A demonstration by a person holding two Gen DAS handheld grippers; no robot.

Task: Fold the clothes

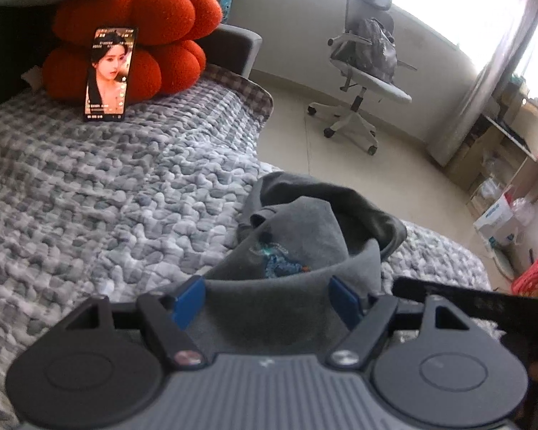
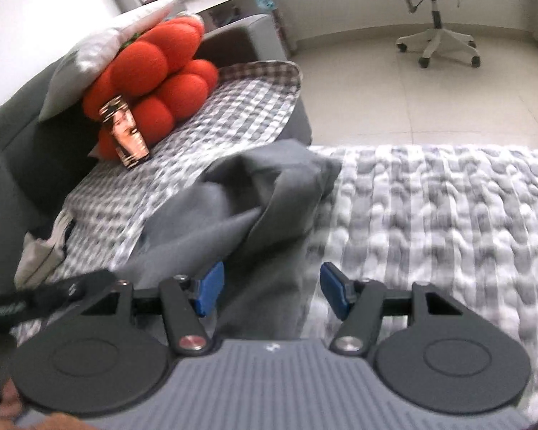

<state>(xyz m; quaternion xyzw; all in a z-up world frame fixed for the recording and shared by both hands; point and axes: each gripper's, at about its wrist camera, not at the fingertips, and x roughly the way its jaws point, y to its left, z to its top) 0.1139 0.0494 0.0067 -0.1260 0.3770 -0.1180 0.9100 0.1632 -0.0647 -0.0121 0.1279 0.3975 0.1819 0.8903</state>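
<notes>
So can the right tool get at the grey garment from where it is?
Probably yes. The right tool is open right over the grey garment on the checked blanket, cloth already lying between its fingers and nothing blocking.

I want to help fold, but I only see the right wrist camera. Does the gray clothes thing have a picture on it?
Observer: Yes. The gray garment has a small blue design on it, facing the left camera.
Operator: Where's the other tool?
Observer: The left tool is right at the garment, its jaws wide apart, with gray cloth lying between them.
Operator: Is anything on the floor past the bed?
Observer: A red bag sits on the floor near the bed's far corner, and a white box stands beyond it by some shelves.
</notes>
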